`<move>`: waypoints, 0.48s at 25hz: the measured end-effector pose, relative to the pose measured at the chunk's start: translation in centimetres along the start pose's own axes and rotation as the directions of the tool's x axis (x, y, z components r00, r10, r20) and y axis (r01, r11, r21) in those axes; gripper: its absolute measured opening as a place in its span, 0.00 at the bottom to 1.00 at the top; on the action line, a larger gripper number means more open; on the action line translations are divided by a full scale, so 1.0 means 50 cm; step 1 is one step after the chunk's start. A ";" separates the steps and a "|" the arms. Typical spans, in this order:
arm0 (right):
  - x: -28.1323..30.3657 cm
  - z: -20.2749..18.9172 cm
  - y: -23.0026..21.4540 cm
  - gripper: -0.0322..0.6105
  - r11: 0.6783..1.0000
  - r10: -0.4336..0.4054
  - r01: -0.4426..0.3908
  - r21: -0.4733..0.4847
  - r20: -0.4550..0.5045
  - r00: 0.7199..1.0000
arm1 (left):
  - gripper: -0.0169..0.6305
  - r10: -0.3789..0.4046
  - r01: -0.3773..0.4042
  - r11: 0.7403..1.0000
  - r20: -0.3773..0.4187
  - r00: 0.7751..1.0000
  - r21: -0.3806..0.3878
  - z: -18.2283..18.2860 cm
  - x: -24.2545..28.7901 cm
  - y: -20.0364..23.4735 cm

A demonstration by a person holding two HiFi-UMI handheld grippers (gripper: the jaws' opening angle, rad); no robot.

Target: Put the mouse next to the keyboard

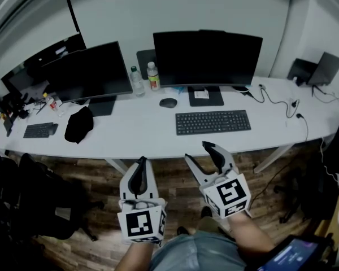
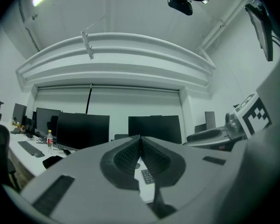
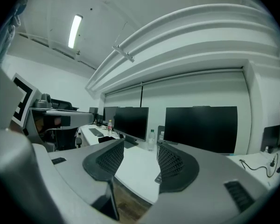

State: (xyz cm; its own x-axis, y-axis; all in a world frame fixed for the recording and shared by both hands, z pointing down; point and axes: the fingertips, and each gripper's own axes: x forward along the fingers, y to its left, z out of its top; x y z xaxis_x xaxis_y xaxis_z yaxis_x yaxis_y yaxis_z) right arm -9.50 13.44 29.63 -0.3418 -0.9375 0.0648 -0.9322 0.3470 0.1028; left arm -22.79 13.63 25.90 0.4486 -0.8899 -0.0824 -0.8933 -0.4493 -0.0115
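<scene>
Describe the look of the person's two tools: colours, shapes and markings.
The left tool and right tool look alike. Each has a pale grey, wedge-shaped body. Its two tapering jaws are lined with black ribbed pads. At the rear sits a white cube printed with black square markers.

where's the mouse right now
In the head view the mouse lies on the white desk, just beyond the left end of the keyboard and left of the monitor stand.
</scene>
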 end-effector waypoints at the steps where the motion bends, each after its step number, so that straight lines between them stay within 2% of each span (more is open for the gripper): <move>1: 0.005 -0.001 0.003 0.42 1.000 0.001 -0.001 -0.002 -0.003 1.000 | 0.03 -0.003 0.003 1.000 -0.002 1.000 -0.002 -0.002 0.002 0.003; 5: 0.029 -0.003 0.006 0.41 1.000 0.004 -0.004 -0.016 -0.017 1.000 | 0.03 -0.005 0.005 1.000 -0.020 1.000 -0.007 -0.015 0.015 0.018; 12: 0.083 -0.029 -0.016 0.41 1.000 0.012 -0.012 0.016 -0.028 1.000 | 0.03 -0.006 0.007 1.000 -0.066 0.998 0.013 -0.050 0.063 0.034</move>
State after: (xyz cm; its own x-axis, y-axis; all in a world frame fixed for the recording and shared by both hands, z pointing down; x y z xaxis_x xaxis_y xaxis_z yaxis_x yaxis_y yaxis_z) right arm -9.98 9.33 31.27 -0.3499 -0.9321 0.0938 -0.9298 0.3578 0.0860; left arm -22.85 9.88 28.13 0.4547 -0.8905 -0.0159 -0.8905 -0.4542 -0.0254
